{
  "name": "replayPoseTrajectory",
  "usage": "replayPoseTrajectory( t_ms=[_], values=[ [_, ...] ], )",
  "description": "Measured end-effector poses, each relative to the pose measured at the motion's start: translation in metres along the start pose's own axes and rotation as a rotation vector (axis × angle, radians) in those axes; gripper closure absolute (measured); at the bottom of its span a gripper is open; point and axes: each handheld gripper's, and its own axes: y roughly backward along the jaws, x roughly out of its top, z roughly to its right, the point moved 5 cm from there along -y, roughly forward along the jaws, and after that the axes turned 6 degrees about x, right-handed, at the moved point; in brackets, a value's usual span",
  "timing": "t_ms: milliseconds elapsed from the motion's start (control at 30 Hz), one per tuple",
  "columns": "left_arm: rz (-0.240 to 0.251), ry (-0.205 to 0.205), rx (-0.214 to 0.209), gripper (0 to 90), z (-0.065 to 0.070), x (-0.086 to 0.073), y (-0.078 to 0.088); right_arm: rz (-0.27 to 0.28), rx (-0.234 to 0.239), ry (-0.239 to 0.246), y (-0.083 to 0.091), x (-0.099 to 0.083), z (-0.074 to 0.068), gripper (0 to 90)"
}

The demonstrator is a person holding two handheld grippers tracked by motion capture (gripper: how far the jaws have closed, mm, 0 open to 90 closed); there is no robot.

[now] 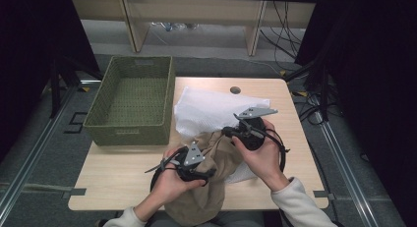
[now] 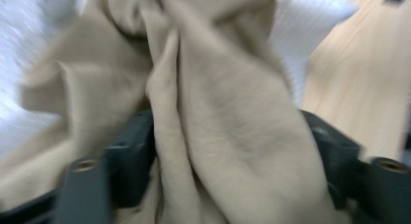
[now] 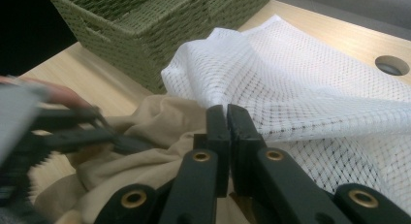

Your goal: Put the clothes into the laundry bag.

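A beige garment (image 1: 206, 183) lies bunched at the near edge of the light wooden tabletop (image 1: 118, 173), and part of it hangs over that edge toward the person. Just behind the garment a white mesh bag (image 1: 206, 109) is spread flat, and the far end of the garment touches it. A green woven basket (image 1: 133, 99) stands to the left of the mesh bag, just beside it, at the far left corner of the tabletop. A small round hole (image 1: 235, 90) in the tabletop is behind the mesh bag.

The left claw (image 1: 204, 175) is at the left side of the garment, low over the cloth. In the left gripper view, which is blurred, its two jaws stand apart and a thick fold of the beige garment (image 2: 228, 127) passes between them. The fold fills most of the gap, but I cannot tell if the pads press on it, so the jaws look open around the cloth.

The right claw (image 1: 227, 131) is at the far end of the garment, where the cloth meets the mesh bag. In the right gripper view its jaws are closed together, right where the beige cloth (image 3: 155, 127) meets the white mesh bag (image 3: 300, 88). If a thin layer is pinched between them I cannot tell.
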Motion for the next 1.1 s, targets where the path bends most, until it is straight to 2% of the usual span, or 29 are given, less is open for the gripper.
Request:
replayPoseTrajectory(
  t_ms=[33, 67, 167, 200, 300, 367, 400, 467, 533, 567, 600, 633, 667, 767, 800, 867, 933, 967, 1000, 1033, 1067, 1100],
  values=[
    [-0.019, -0.004, 0.018, 36.2, 0.0, -0.004, -0.007, 0.0, 0.003, -0.009, 0.0, -0.001, -0.001, 89.7],
    [-0.051, -0.024, 0.028, 40.8, -0.001, -0.009, -0.013, 0.003, -0.001, 0.002, 0.0, -0.001, 0.0, 89.7],
    [-0.084, -0.03, 0.027, 54.9, 0.0, -0.016, -0.025, -0.003, 0.006, -0.008, 0.0, -0.002, 0.002, 89.6],
    [-0.09, -0.037, 0.03, 59.0, 0.0, -0.018, -0.028, -0.004, 0.014, -0.044, 0.0, -0.003, 0.001, 89.7],
    [-0.1, -0.041, 0.035, 69.8, 0.001, -0.018, -0.031, -0.008, 0.014, -0.023, 0.0, -0.002, 0.001, 89.7],
    [-0.099, -0.01, 0.029, 75.4, 0.003, -0.016, -0.032, -0.009, 0.013, -0.022, 0.0, -0.002, 0.0, 89.7],
    [-0.09, 0.022, 0.021, 78.3, 0.003, -0.015, -0.032, -0.006, 0.015, -0.008, -0.001, -0.002, 0.001, 89.7],
    [-0.066, 0.083, -0.015, 84.8, 0.005, -0.011, -0.031, -0.006, 0.017, -0.018, 0.0, -0.002, -0.001, 89.7],
    [-0.042, 0.108, -0.025, 86.1, 0.007, -0.006, -0.028, 0.001, 0.001, 0.009, 0.002, -0.001, 0.0, 89.7],
    [-0.027, 0.128, -0.038, 86.5, 0.008, -0.002, -0.026, 0.0, 0.015, -0.007, 0.001, 0.0, -0.002, 89.7],
    [0.0, 0.143, -0.045, 86.8, 0.009, 0.004, -0.023, 0.005, 0.006, 0.003, 0.003, 0.0, -0.002, 89.7],
    [0.013, 0.155, -0.061, 87.0, 0.01, 0.008, -0.02, 0.005, 0.016, -0.005, 0.003, 0.001, -0.004, 89.7],
    [0.036, 0.162, -0.053, 87.1, 0.009, 0.012, -0.018, 0.01, 0.008, 0.013, 0.004, 0.002, -0.003, 89.7],
    [0.113, 0.223, -0.067, 87.3, 0.012, 0.029, -0.01, 0.017, 0.016, 0.001, 0.006, 0.003, -0.008, 89.7],
    [0.113, 0.217, -0.069, 87.4, 0.011, 0.033, -0.006, 0.025, 0.019, 0.009, 0.008, 0.004, -0.008, 89.7],
    [0.151, 0.235, -0.065, 87.4, 0.012, 0.042, 0.0, 0.035, 0.019, 0.02, 0.01, 0.006, -0.011, 89.7],
    [0.181, 0.235, -0.057, 87.5, 0.01, 0.051, 0.006, 0.045, 0.029, 0.021, 0.013, 0.008, -0.016, 89.7],
    [0.201, 0.251, -0.05, 87.5, 0.01, 0.056, 0.01, 0.054, 0.037, 0.034, 0.015, 0.009, -0.017, 89.7],
    [0.215, 0.248, -0.041, 87.5, 0.009, 0.06, 0.014, 0.062, 0.049, 0.037, 0.016, 0.01, -0.02, 89.7],
    [0.233, 0.234, -0.028, 87.6, 0.006, 0.064, 0.018, 0.073, 0.041, 0.047, 0.018, 0.011, -0.021, 89.7],
    [0.248, 0.244, -0.013, 87.6, 0.005, 0.068, 0.022, 0.076, 0.056, 0.043, 0.02, 0.013, -0.024, 89.7],
    [0.256, 0.236, 0.002, 87.6, 0.004, 0.071, 0.026, 0.086, 0.054, 0.045, 0.023, 0.014, -0.026, 89.7]
  ],
)
